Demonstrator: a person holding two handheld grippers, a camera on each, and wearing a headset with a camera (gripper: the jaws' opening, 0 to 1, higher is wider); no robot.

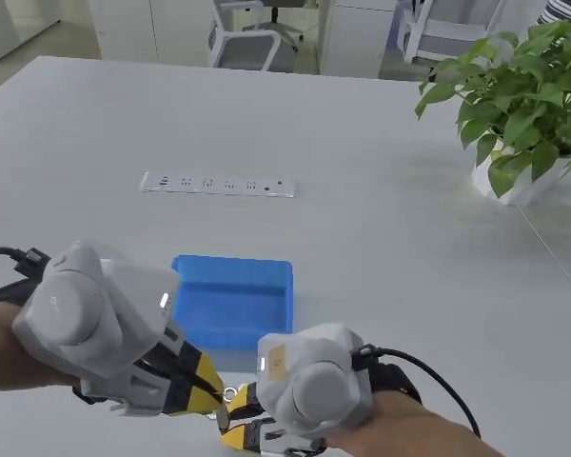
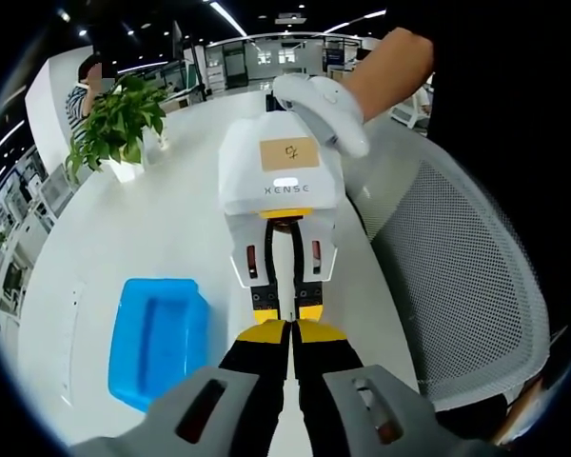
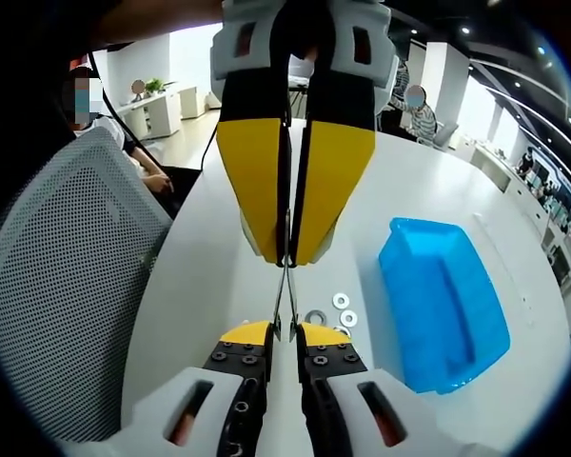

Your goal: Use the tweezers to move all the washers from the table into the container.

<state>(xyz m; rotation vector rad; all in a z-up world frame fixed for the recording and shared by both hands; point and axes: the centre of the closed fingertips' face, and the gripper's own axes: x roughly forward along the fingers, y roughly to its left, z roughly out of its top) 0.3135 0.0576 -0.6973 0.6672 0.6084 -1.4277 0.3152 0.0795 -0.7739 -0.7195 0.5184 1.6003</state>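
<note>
Head view, left to right: the left gripper (image 1: 214, 395) sits at the near-left edge of the white table (image 1: 390, 248), its yellow jaw tips turned toward the right gripper (image 1: 238, 416), which meets it tip to tip just in front of the person. Between and behind the two lies the blue container (image 1: 233, 300), an open rectangular tray, with a white power strip (image 1: 217, 184) farther back and a potted plant (image 1: 523, 105) at the far right.

Left gripper view: the container lies to the left, the left gripper's own jaws rise at centre with their yellow tips pressed almost together, and the right gripper faces them head-on. A mesh chair (image 2: 457, 286) stands at the right.

Right gripper view: the left gripper's broad yellow jaws come down from the top and are clamped on the upper end of the tweezers (image 3: 285, 295) — a thin metal pair of legs running straight down to the right gripper's own tips. Those tips are drawn in close on either side of the lower end and appear to pinch it. Just right of the tweezers, three washers (image 3: 335, 311) lie loose on the table — beside the container, not inside it.
</note>
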